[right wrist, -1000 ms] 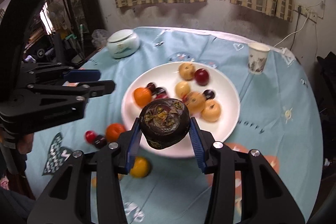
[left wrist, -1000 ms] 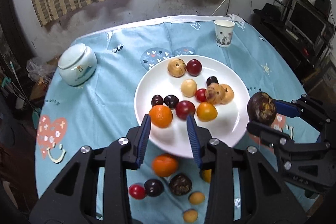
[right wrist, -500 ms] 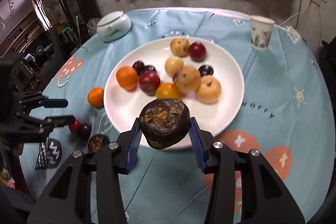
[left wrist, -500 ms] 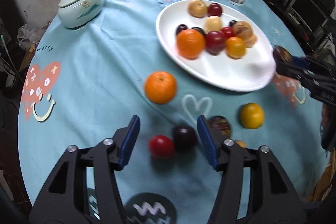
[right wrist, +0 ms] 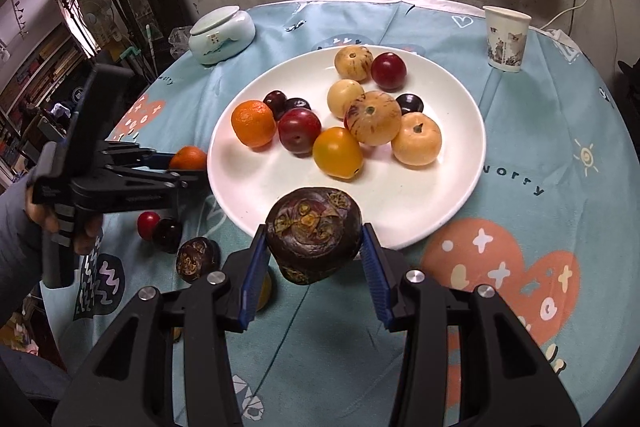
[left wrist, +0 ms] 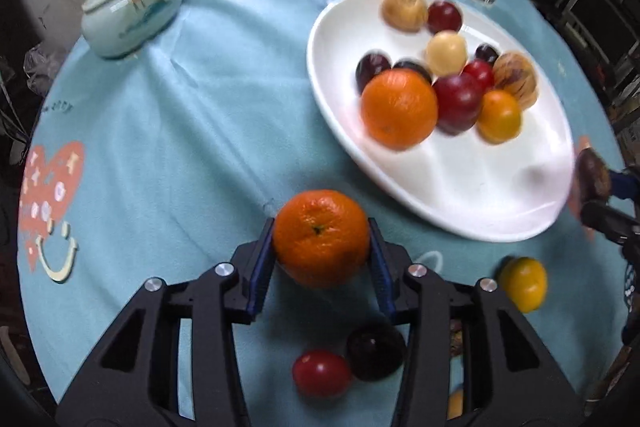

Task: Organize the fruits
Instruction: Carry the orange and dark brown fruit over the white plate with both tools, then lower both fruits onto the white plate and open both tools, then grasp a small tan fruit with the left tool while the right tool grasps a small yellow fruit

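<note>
Now white plate (right wrist: pixel 460 179) holds 11 fruits; left gripper (left wrist: pixel 322 245) just closed on orange (left wrist: pixel 320 237); right gripper (right wrist: pixel 314 247) clamps mangosteen (right wrist: pixel 314 233).

blue-clothed table (right wrist: pixel 540 131): plate (right wrist: pixel 460 183), cup (right wrist: pixel 505 38), jar (right wrist: pixel 222 34).

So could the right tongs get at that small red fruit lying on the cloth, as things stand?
Probably not yet. The right tongs are shut on a dark fruit, so the jaws are full. The red fruit also lies beside the left tongs, which hold an orange close above it.
</note>
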The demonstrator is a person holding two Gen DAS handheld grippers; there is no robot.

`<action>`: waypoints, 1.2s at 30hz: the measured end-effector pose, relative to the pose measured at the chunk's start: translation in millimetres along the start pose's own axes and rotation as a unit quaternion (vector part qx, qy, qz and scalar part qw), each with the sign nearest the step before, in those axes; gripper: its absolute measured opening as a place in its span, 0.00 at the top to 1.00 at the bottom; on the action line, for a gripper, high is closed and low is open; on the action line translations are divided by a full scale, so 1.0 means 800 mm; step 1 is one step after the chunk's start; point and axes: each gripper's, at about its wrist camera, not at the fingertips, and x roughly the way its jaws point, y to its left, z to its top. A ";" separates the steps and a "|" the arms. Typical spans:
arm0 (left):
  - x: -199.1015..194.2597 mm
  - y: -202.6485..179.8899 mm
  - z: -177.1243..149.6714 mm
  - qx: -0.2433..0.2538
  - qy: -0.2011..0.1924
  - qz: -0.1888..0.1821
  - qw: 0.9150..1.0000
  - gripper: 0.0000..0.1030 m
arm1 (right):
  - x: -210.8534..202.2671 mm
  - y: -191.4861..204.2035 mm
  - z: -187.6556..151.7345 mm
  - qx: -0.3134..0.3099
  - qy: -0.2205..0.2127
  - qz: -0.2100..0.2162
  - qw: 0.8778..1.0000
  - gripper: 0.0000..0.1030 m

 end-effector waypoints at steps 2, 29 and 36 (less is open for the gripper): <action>-0.027 -0.005 0.009 0.001 -0.028 -0.007 1.000 0.58 | -0.002 -0.002 0.009 -0.001 -0.010 -0.006 1.000 0.56; -0.052 -0.069 0.092 0.007 -0.118 0.052 0.992 0.26 | 0.016 -0.040 0.114 0.003 -0.061 -0.053 0.997 0.36; -0.099 -0.061 0.039 0.008 -0.121 0.054 0.991 0.26 | -0.020 -0.013 0.044 -0.018 -0.032 -0.046 0.998 0.36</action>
